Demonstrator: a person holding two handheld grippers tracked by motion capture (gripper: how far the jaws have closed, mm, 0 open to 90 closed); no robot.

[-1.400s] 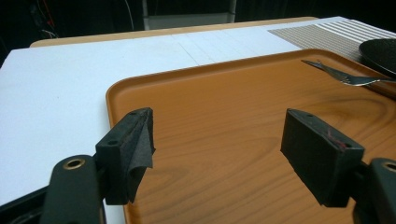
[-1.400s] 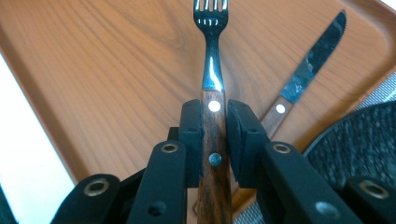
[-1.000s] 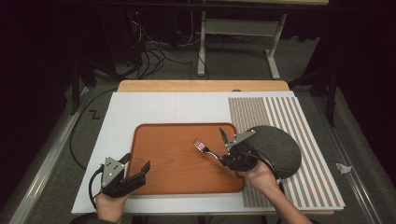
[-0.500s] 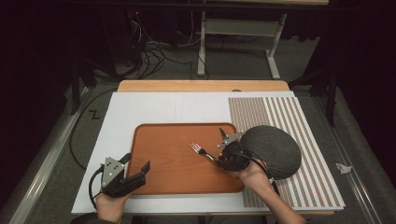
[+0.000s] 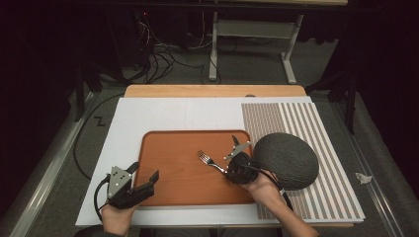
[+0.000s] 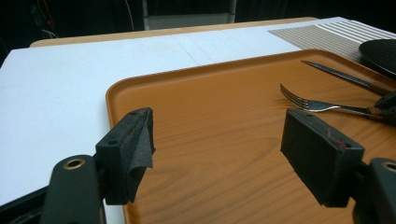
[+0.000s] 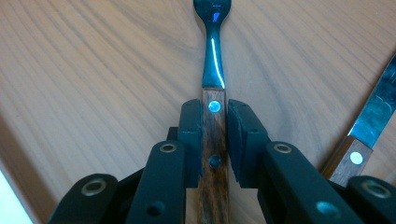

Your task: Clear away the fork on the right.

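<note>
Gripping wood-handled steel fork (image 7: 214, 140), right tongs (image 7: 214, 122).

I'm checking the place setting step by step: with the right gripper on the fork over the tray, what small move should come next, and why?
Probably lower the fork the rest of the way onto the wooden tray, then open the jaws. The right gripper clamps its wooden handle, the tines point across the tray, and the knife already lies beside it. The left gripper waits open at the tray's near edge.

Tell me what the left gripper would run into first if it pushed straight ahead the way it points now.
Probably the fork. The left gripper hangs open over the near part of the orange tray, aimed across it. The fork held by the right gripper lies ahead and to the side; depth is unclear, so it might pass clear.
</note>
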